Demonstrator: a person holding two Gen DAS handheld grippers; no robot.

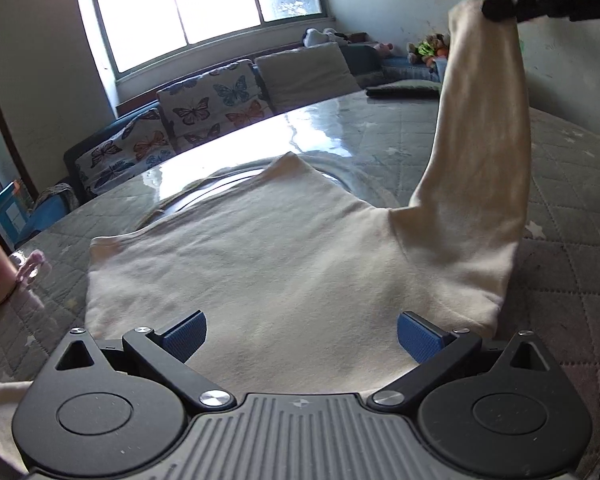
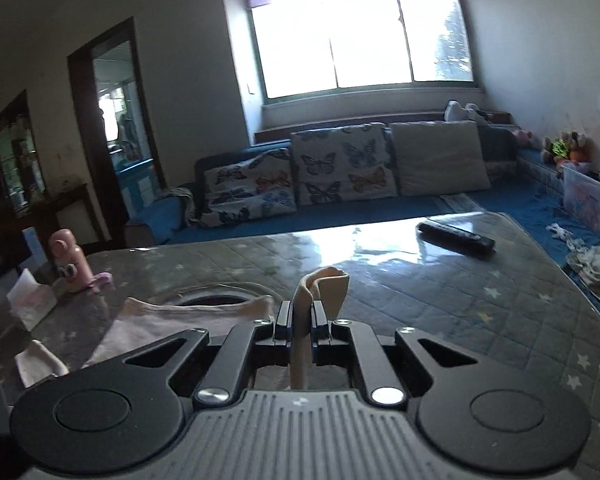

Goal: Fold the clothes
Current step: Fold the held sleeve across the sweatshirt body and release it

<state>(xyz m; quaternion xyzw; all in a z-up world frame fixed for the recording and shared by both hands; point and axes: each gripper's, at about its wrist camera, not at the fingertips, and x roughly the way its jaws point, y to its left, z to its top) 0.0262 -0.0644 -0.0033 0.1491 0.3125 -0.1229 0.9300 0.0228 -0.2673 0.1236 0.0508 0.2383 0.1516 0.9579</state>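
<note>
A cream long-sleeved top (image 1: pixel 260 264) lies flat on the quilted grey table cover (image 1: pixel 572 208). Its right sleeve (image 1: pixel 484 132) is pulled up into the air, and my right gripper (image 1: pixel 500 4) is shut on the cuff at the top right of the left wrist view. In the right wrist view the cuff (image 2: pixel 324 284) pokes out between the closed blue pads of the right gripper (image 2: pixel 302 314), with the top's body (image 2: pixel 188 316) below to the left. My left gripper (image 1: pixel 300 334) hovers open over the near hem, its blue pads (image 1: pixel 186 334) wide apart with nothing between them.
A pink cartoon bottle (image 2: pixel 70 262) and a tissue pack (image 2: pixel 30 300) stand at the table's left edge. A dark remote-like object (image 2: pixel 456 240) lies at the far right. A round glass insert (image 1: pixel 236 176) sits under the top's far edge. A sofa with butterfly cushions (image 2: pixel 340 168) stands behind.
</note>
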